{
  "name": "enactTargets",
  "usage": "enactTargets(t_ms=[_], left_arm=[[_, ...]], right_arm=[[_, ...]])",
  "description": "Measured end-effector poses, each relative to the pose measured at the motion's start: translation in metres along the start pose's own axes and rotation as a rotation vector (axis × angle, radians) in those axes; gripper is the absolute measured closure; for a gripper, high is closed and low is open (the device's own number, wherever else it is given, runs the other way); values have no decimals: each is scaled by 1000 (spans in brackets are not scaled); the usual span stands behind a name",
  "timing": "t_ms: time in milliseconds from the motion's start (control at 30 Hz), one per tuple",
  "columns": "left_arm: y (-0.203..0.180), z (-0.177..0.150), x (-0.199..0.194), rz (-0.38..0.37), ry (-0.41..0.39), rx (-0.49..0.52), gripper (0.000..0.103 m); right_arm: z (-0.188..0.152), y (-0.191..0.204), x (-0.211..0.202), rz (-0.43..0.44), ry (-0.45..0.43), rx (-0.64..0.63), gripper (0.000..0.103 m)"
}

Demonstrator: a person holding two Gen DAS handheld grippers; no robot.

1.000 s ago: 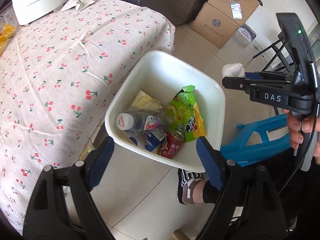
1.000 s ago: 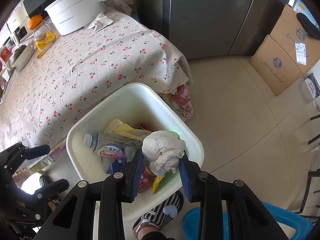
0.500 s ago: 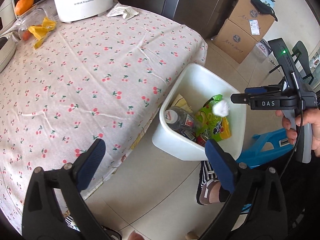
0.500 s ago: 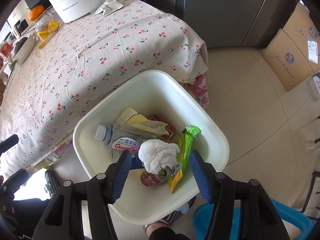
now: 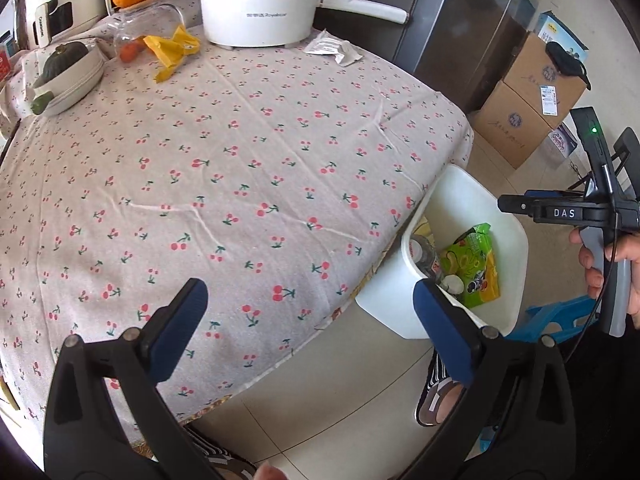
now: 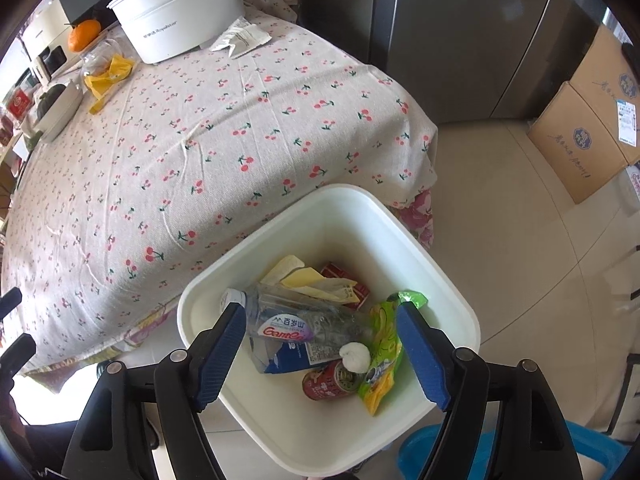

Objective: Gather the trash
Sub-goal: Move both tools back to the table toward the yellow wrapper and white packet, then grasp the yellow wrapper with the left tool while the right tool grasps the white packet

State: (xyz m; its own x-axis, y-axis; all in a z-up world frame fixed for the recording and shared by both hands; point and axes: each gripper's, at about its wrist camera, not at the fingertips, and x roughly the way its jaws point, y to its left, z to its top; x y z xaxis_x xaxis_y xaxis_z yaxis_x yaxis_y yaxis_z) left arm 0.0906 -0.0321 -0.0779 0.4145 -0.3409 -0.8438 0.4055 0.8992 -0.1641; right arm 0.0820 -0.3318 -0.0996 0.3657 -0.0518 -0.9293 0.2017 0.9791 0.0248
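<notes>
Your right gripper [image 6: 320, 348] hangs above the bin [image 6: 404, 220], fingers spread wide and holding nothing. The tissue wad [image 6: 355, 356] lies inside the bin, on the can [image 6: 332, 380] beside the bottle [image 6: 296, 326]. Your left gripper [image 5: 308, 320] hovers over the counter [image 5: 240, 168], fingers wide apart and empty. Two wrappers, yellow [image 5: 172, 50] and white [image 5: 334, 50], remain beside the pot [image 5: 256, 8]. Risk: reaching for either, your fingers may strike the pot or snag the cloth.
</notes>
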Motion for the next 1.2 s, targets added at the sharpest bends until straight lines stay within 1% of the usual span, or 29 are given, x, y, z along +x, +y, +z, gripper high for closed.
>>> enactTargets(t_ms=[167, 300, 400, 500, 567, 667, 833, 967, 1000, 1100, 1200], left_arm=[[28, 14, -6, 72, -46, -46, 1], [48, 44, -7, 144, -103, -60, 1], [68, 69, -4, 142, -136, -85, 1], [92, 95, 3, 134, -178, -131, 1], [107, 113, 13, 140, -210, -152, 1], [128, 138, 36, 147, -238, -168, 2], [158, 175, 79, 117, -255, -220, 15], [176, 196, 109, 91, -272, -241, 18], [182, 201, 115, 87, -274, -247, 20], [194, 212, 132, 66, -277, -269, 29], [204, 219, 146, 39, -271, -292, 40]], right_arm=[[19, 22, -9, -2, -67, -37, 20], [47, 46, -9, -25, -122, -99, 20], [69, 62, -10, -26, -171, -134, 20], [92, 77, -8, 5, -222, -163, 19], [108, 85, -2, 17, -248, -178, 18], [135, 95, 11, 30, -263, -196, 18], [184, 99, 41, 43, -297, -205, 18], [222, 97, 70, 45, -309, -201, 18], [230, 96, 76, 43, -313, -203, 18], [254, 98, 96, 45, -318, -236, 18], [272, 104, 114, 35, -320, -287, 18]])
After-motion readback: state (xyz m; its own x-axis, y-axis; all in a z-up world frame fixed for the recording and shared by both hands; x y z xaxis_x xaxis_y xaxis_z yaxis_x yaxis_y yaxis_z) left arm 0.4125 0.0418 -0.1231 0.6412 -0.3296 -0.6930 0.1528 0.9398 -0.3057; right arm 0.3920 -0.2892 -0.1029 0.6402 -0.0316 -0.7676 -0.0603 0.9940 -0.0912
